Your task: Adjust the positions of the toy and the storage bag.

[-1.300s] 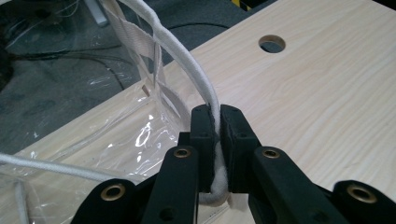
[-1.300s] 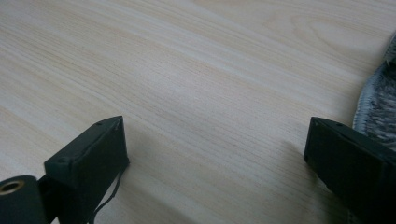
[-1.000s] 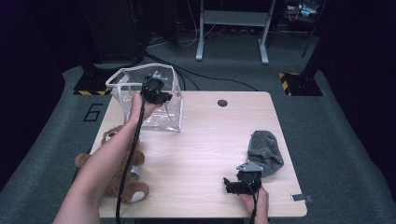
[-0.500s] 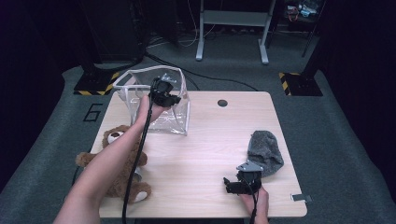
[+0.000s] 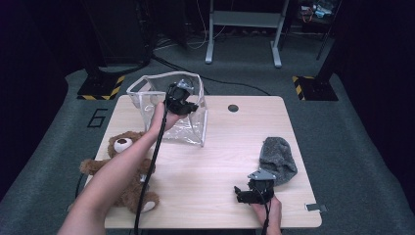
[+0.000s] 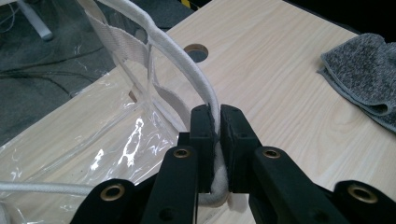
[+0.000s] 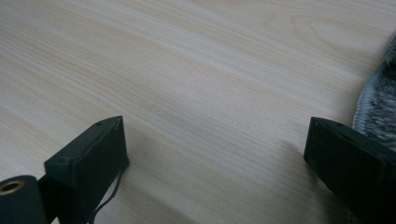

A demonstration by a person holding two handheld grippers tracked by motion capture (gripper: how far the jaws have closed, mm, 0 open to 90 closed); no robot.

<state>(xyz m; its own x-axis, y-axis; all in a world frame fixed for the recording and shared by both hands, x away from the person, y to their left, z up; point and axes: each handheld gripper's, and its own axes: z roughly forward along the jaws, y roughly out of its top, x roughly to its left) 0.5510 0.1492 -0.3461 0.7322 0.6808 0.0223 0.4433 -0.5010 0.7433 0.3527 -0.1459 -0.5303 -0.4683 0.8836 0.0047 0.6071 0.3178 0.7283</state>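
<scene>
The clear plastic bag with white piping [image 5: 183, 120], clamped at its white cord handle [image 6: 205, 95] by the left gripper [image 5: 180, 102], has been dragged nearer the table's round hole [image 5: 233, 108], apparently for filling, while the right gripper [image 5: 244, 192] lies open.

My left tongs [image 5: 188, 106], clamped on the white cord handle [image 6: 187, 60] of the clear plastic bag [image 5: 188, 129], have travelled to the right along the far side of the surface [image 5: 235, 147], as the high view shows. The bag has come along with them: a second ago it sat at the far left corner, and it now stands nearer the round hole [image 5: 233, 107] in the surface. My left forearm [image 5: 122, 171] has swung the same way, uncovering more of the teddy bear's [image 5: 120, 147] head beside it.
</scene>
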